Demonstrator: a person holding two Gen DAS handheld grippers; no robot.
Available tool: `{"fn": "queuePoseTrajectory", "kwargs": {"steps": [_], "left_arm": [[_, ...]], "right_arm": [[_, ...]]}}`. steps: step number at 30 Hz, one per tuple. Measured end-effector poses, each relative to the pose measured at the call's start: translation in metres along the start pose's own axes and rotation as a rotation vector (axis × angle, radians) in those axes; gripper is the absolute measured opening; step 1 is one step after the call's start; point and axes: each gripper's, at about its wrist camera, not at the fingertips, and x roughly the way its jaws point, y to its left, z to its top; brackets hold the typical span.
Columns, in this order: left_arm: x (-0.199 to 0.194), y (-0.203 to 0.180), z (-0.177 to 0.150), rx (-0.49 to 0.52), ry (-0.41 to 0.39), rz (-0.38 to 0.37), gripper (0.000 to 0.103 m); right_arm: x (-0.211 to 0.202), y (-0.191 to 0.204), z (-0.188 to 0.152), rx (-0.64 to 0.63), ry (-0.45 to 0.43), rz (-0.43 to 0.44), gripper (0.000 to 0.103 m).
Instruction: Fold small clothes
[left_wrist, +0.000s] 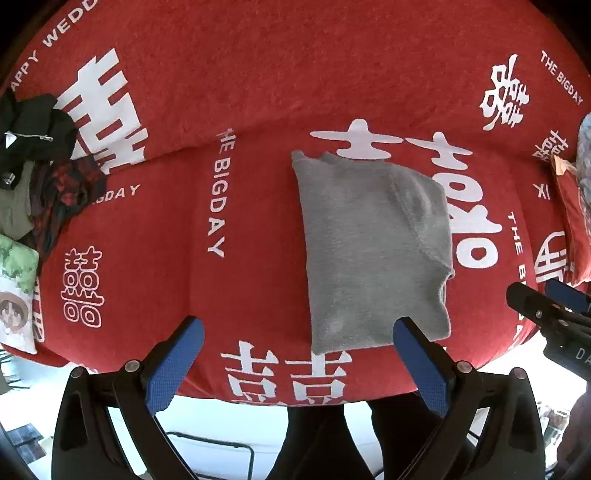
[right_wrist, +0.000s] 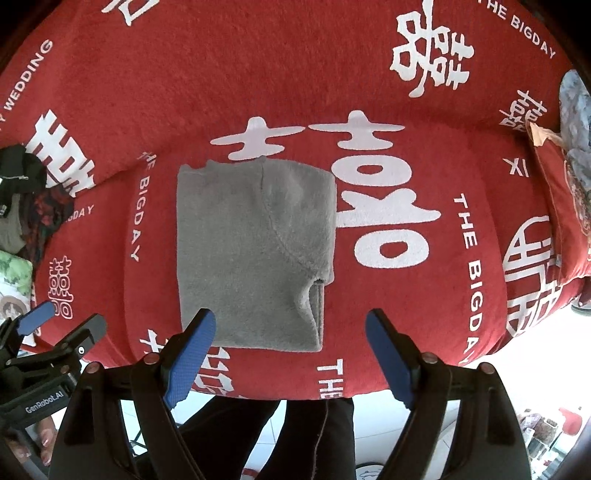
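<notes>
- The left gripper (left_wrist: 297, 354) hangs over the near edge of the seat with its blue-padded fingers (left_wrist: 173, 363) spread wide and holding nothing. Its right finger overlaps the near right corner of the garment in the left wrist view; whether it touches the cloth cannot be told.
- The right gripper (right_wrist: 290, 350) is likewise released, fingers apart and empty, near the same hem.
- The grey sweater (left_wrist: 373, 251) lies folded into a rough rectangle on the red wedding-print sofa cover (left_wrist: 258, 92), close to the seat's front edge.
- Risk: a finger catching the hem could drag the sweater off that edge or pull the layers apart.
- Risk: pinching only the top layer would peel the fold open, since the sleeve flap looks loosely laid.
- Farther left, a pile of dark clothes (left_wrist: 40, 162) sits beside a printed cushion (left_wrist: 16, 295); a wide sweep there might tangle them.
</notes>
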Motion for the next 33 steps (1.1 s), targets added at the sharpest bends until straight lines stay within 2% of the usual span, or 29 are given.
{"fn": "queuePoseTrajectory", "kwargs": {"steps": [33], "left_arm": [[-0.0048,0.002,0.0022,0.013,-0.011,0.012,0.103]], "right_arm": [[-0.01,0.0069,0.0006,-0.017,-0.035,-0.028,0.086]]}}
